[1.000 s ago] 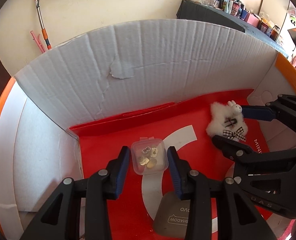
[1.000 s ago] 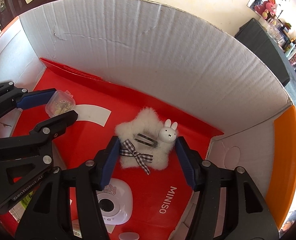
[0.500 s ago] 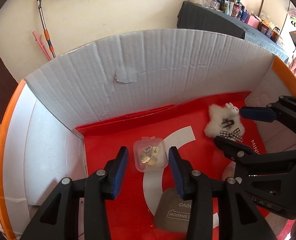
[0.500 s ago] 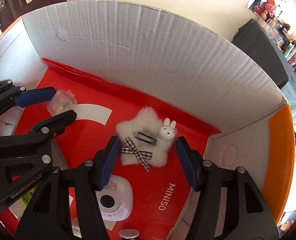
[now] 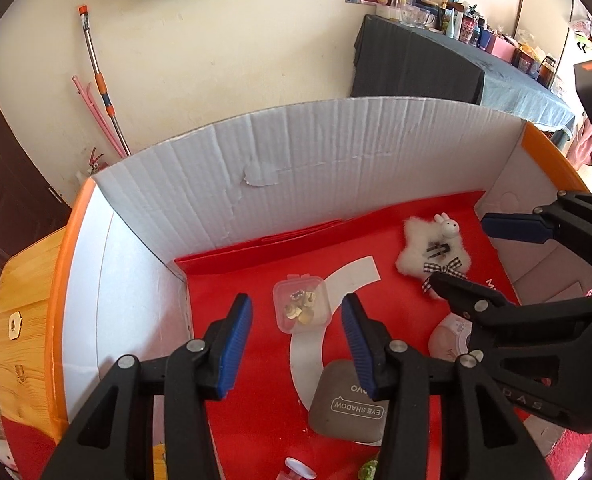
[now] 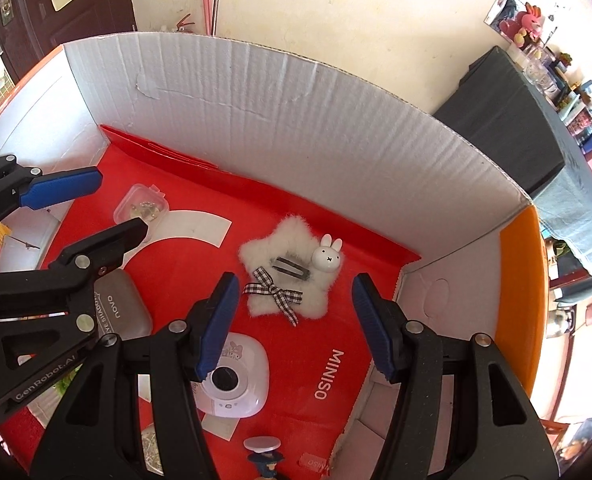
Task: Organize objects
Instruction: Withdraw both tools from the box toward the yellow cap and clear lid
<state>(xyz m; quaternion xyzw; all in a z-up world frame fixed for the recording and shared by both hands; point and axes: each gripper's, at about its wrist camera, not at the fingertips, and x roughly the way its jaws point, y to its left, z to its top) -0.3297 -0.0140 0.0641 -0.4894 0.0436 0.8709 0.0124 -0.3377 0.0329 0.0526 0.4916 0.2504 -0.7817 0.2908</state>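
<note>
A small clear plastic box with a snap lid [image 5: 301, 305] lies flat on the red paper floor [image 5: 256, 280] of a big white cardboard box [image 5: 336, 152]. Inside the little box are a few gold and silver bits (too small to tell what they are). A fluffy white star-shaped hair clip with a bunny head and a checked bow [image 6: 290, 272] lies on the same red floor, well apart from the little box.

The left gripper [image 5: 296, 344] hangs above the little clear box. Its blue pads have just been spreading wider, and they do not touch the box. It holds nothing. The right gripper [image 6: 294, 322] hangs above the fluffy star, with its blue pads set wide on each side and not touching it. It holds nothing too.

Nearer the camera lie a grey flat case marked EYE SHADOW [image 5: 350, 404] and a white rounded gadget with a dark round middle [image 6: 236, 380]. Both rest on the red floor, with the gadget just beside the left pad of the right gripper in its own view.

The tall white back wall stands close behind both things. The side walls have orange rims [image 6: 522, 300]. There is bare red floor between the little box and the star.
</note>
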